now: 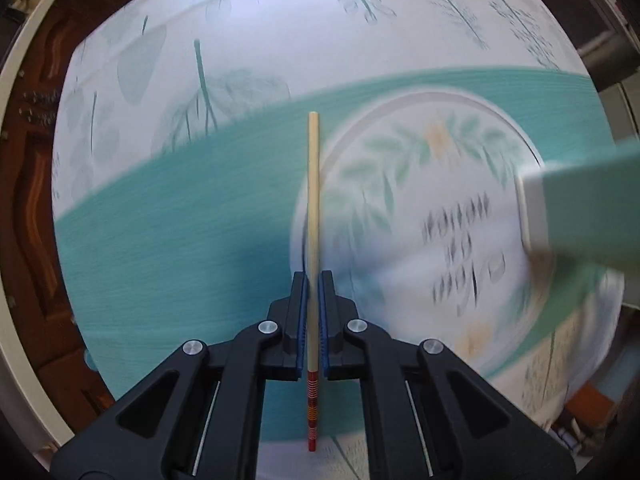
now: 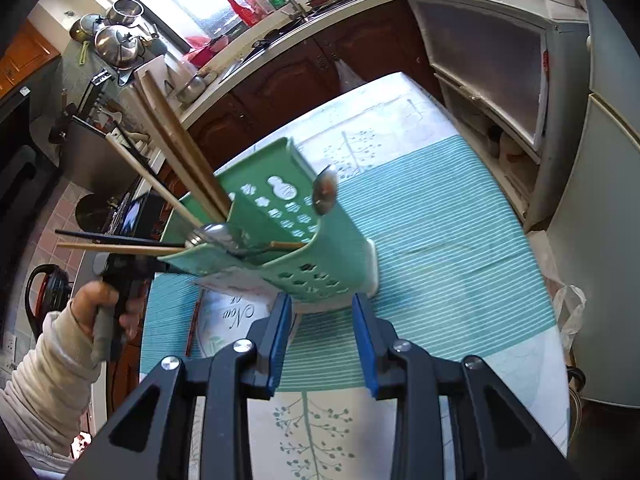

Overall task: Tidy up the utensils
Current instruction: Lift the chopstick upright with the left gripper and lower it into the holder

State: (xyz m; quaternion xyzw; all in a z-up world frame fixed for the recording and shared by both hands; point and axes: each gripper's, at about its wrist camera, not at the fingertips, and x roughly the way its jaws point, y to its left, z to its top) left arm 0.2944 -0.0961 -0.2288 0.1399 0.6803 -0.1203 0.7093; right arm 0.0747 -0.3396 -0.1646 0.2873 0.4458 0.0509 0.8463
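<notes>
Pale wood with a red banded end, one chopstick (image 1: 313,216) is clamped between the pads of the left gripper (image 1: 314,280), above the teal-striped cloth (image 1: 192,240). To its right lies one flowered plate (image 1: 420,200), blurred. In the right wrist view, the right gripper (image 2: 322,312) stands parted and pinches nothing, just before one green holder (image 2: 288,236) that carries several chopsticks and two spoons (image 2: 325,194). A hand (image 2: 104,304) is at the left table edge; right of the holder the cloth lies free.
</notes>
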